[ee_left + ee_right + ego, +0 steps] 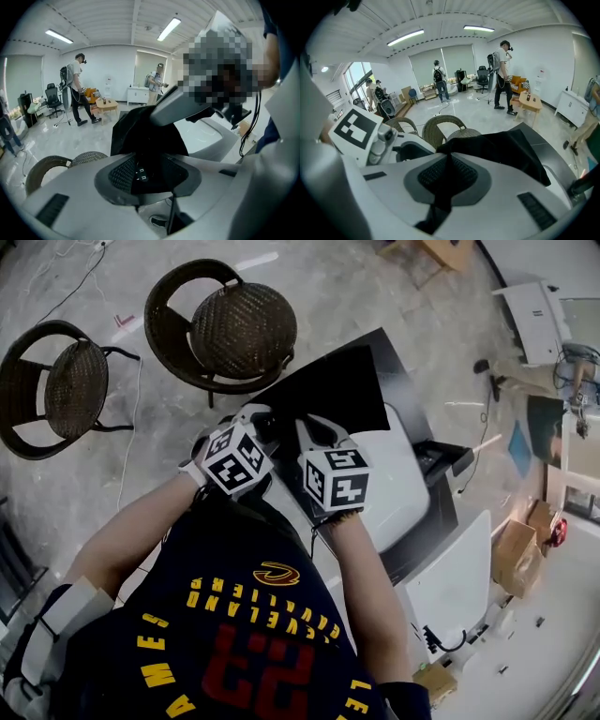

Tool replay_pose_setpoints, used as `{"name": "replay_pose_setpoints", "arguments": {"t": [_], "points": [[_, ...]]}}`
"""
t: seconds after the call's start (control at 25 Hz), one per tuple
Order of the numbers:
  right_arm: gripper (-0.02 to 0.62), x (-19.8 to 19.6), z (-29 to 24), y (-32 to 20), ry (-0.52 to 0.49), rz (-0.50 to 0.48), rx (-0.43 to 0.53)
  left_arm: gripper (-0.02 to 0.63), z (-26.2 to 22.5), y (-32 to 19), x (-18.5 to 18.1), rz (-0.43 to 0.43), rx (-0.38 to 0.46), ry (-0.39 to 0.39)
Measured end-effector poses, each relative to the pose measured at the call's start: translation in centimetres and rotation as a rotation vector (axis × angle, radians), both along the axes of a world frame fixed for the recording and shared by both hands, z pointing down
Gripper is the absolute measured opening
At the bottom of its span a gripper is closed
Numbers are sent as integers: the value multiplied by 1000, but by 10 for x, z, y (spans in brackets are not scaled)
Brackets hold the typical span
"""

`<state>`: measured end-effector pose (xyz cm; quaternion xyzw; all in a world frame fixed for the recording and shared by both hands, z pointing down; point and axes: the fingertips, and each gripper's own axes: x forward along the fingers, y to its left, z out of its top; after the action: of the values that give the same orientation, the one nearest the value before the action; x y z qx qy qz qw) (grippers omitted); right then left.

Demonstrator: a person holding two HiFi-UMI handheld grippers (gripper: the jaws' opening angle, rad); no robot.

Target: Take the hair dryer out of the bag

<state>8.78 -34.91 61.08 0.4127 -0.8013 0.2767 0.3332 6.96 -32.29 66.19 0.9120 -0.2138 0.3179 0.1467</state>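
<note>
A black cloth bag (337,381) lies on the dark table (441,531), its near edge lifted toward me. My right gripper (330,439) is shut on a fold of that bag (506,150); in the right gripper view the cloth runs as a thin black strip between the pads of the right gripper (449,174). My left gripper (246,418) sits just left of it at the same edge. In the left gripper view the left gripper (150,174) has its jaws apart, with black bag cloth (140,133) loose between them. No hair dryer shows in any view.
Two wicker chairs (234,329) (66,381) stand on the floor beyond and left of the table. A white tray-like object (405,486) lies on the table right of the bag. Cardboard boxes (516,554) sit at the right. Several people (504,75) stand further off in the room.
</note>
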Motion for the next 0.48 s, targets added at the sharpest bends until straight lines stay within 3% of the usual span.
{"name": "replay_pose_setpoints", "arguments": {"t": [0.16,0.28,0.48], "points": [[21,4,-1,0,-17,13,-10,132,21,-7,10,87,30,-99],[21,8,-1,0,-29,27,-15,167,27,-10,20,111,41,-121],[21,15,-2,-3,-40,53,-17,242,48,-14,33,133,-30,-164]]}}
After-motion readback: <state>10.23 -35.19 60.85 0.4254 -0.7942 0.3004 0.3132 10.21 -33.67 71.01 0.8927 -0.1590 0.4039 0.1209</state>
